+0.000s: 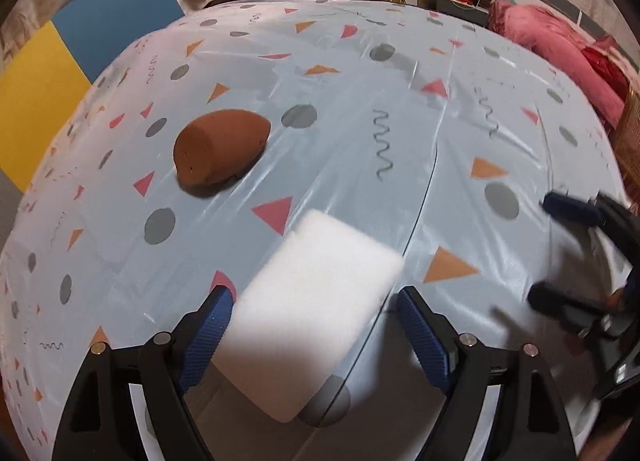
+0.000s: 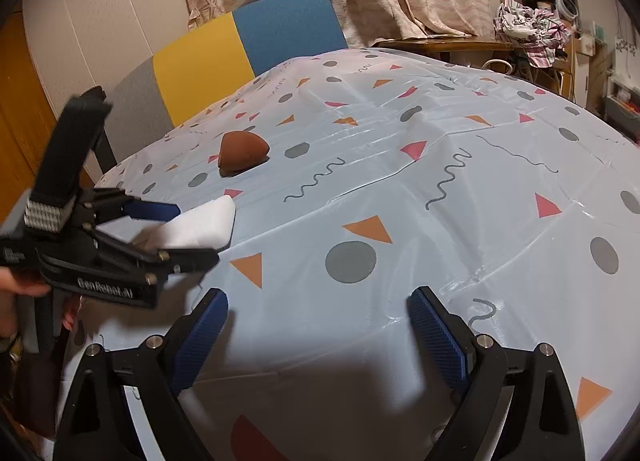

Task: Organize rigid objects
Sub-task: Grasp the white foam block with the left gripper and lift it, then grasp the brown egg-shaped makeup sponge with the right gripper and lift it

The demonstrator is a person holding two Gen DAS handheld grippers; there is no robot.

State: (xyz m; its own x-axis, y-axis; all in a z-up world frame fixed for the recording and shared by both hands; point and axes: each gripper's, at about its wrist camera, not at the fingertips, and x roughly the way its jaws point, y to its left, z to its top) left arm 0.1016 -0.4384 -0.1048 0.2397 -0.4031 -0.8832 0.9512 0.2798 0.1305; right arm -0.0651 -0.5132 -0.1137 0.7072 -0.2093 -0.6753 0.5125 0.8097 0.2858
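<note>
Tablecloth: pale blue plastic sheet (image 1: 400, 133) printed with triangles, dots and squiggles, covering the whole table; a creased fold runs across it.
Left gripper (image 1: 316, 313): nearest in its own view, fingers spread wide around the white block, one blue pad at 9 o'clock of the block and one at 3 o'clock. The left pad (image 1: 212, 325) looks to be at the block's edge, the right one apart from it; nothing is clamped.
White block (image 1: 316, 301): rectangular foam-like slab lying flat on the tablecloth, skewed so its long edges run towards 1 o'clock, not square to the pads.
Right gripper (image 2: 318, 325): fingers wide apart over bare tablecloth, holding nothing; it sits at 3 o'clock in the left wrist view.
Brown lump (image 1: 220, 149): rounded, potato-like piece further off, at 11 o'clock of the white block, well apart from it.
Background: yellow and blue chair back (image 2: 248, 45) beyond the table's far edge, curtains behind.
Step in hand, as I judge it: closing on the white block. Roll the wrist until the pads lie parallel to its long sides, centre it, then squeeze gently so the soft slab does not twist out.
</note>
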